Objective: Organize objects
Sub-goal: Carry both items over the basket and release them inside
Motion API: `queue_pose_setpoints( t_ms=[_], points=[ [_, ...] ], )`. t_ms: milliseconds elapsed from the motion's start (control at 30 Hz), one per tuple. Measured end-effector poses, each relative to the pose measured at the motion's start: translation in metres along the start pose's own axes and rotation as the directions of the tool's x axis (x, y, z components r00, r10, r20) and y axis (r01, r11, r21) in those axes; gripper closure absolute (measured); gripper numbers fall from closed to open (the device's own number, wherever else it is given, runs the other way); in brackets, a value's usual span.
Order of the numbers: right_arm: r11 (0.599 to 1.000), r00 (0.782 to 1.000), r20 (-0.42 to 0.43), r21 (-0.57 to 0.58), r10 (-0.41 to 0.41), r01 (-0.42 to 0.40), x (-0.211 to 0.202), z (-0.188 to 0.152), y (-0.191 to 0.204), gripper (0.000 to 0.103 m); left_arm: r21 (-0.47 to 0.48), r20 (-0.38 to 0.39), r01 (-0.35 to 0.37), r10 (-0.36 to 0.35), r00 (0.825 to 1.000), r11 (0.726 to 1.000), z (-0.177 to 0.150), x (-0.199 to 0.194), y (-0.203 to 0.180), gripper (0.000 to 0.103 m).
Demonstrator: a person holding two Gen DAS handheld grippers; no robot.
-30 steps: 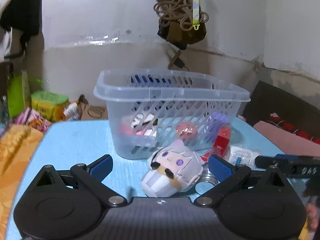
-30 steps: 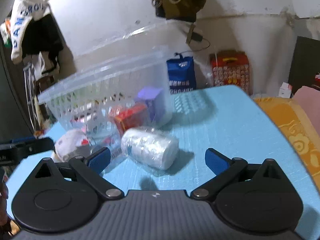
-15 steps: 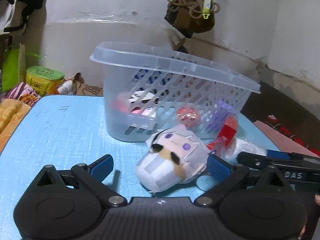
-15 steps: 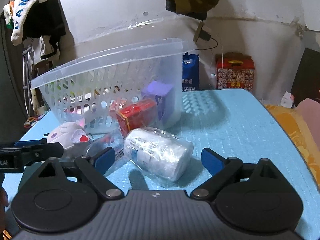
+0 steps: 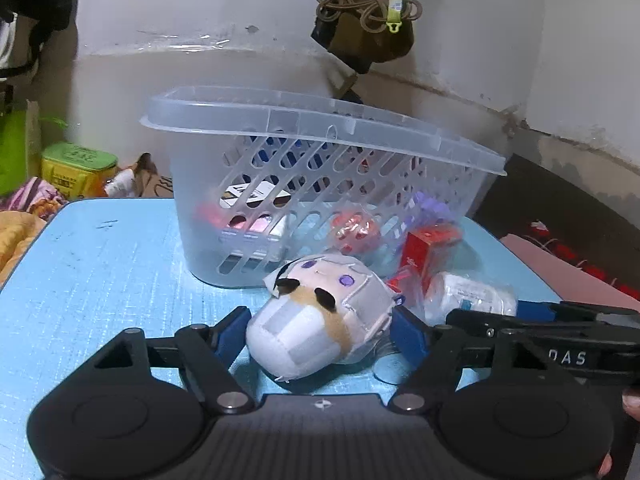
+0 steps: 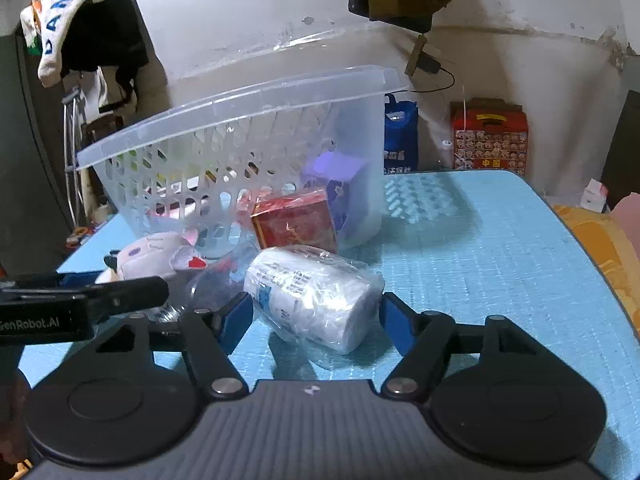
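My landmark is the clear slotted plastic basket [image 5: 320, 184], which sits on the light blue table [image 5: 100, 264] with small packets already inside. Just in front of the basket, my left gripper [image 5: 320, 330] has the pale grey-and-white plush doll [image 5: 320, 316] between its blue pads; the jaws are closing at mid width, and both pads sit right against the doll's sides, though I cannot tell whether they press yet. Toward the basket's right front corner, my right gripper [image 6: 316, 318] is closing around the white roll wrapped in clear plastic [image 6: 316, 296], with small gaps on both sides. A red rectangular box [image 6: 294, 222] leans against the basket wall behind that roll.
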State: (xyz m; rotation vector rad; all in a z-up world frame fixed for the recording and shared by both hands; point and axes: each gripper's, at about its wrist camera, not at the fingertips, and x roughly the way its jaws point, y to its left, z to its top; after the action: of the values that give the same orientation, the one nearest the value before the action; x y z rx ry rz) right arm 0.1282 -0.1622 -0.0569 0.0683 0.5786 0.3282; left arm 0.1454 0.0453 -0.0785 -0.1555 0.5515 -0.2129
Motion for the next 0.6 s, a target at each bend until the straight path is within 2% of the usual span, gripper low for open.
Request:
queue_pose_setpoints(
  t_ms=[100, 333, 600],
  points=[
    [1.0, 1.0, 0.018, -0.018, -0.005, 0.006, -0.008, -0.002, 0.002, 0.031, 0.03, 0.023, -0.013, 0.012, 1.0, 0.999, -0.004, -0.005, 0.0, 0.024],
    [0.993, 1.0, 0.02, -0.119, -0.008, 0.011, -0.026, -0.019, 0.009, 0.031, 0.056, 0.051, 0.018, -0.021, 0.998, 0.998, -0.01, -0.021, 0.005, 0.025],
    [0.985, 0.999, 0.03, -0.172, 0.016, -0.011, -0.041, -0.024, 0.014, 0.031, 0.096, 0.107, -0.009, -0.001, 0.994, 0.995, -0.019, -0.047, 0.002, 0.024]
  ],
)
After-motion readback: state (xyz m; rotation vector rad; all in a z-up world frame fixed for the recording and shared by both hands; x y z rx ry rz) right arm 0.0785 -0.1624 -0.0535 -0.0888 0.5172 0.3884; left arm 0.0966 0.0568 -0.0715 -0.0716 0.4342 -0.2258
